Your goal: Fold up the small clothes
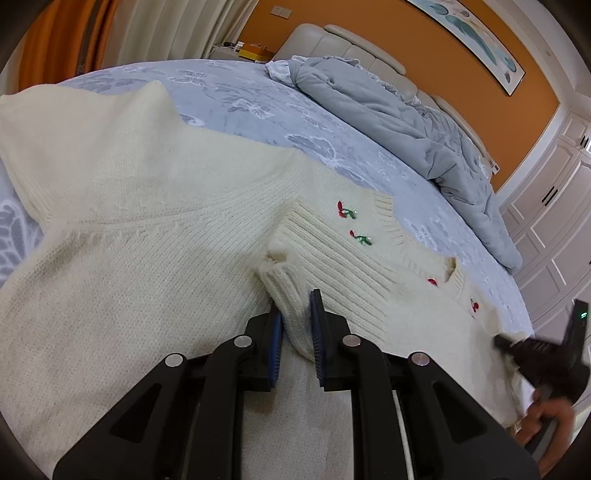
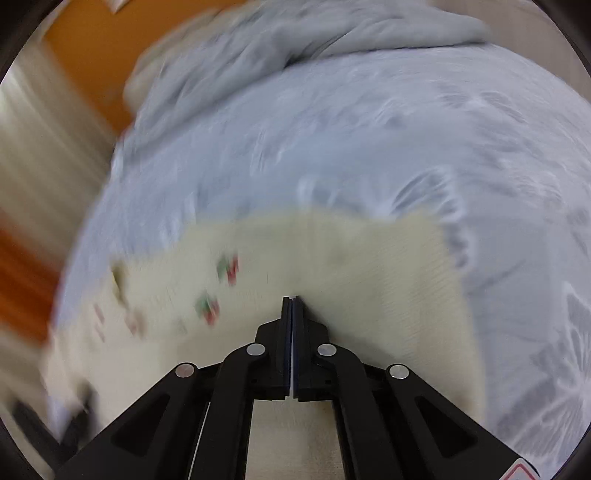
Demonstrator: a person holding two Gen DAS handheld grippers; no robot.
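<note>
A cream knit sweater with small red and green cherry embroidery lies spread on the bed. My left gripper is shut on a ribbed cuff of the sweater, the knit pinched between its blue pads. The right gripper shows at the sweater's right edge in the left wrist view. In the blurred right wrist view my right gripper has its jaws pressed together over the sweater; whether any fabric is pinched cannot be told.
The bed has a pale blue floral sheet. A bunched grey duvet lies by the padded headboard. White wardrobe doors stand at the right. Curtains hang at the back left.
</note>
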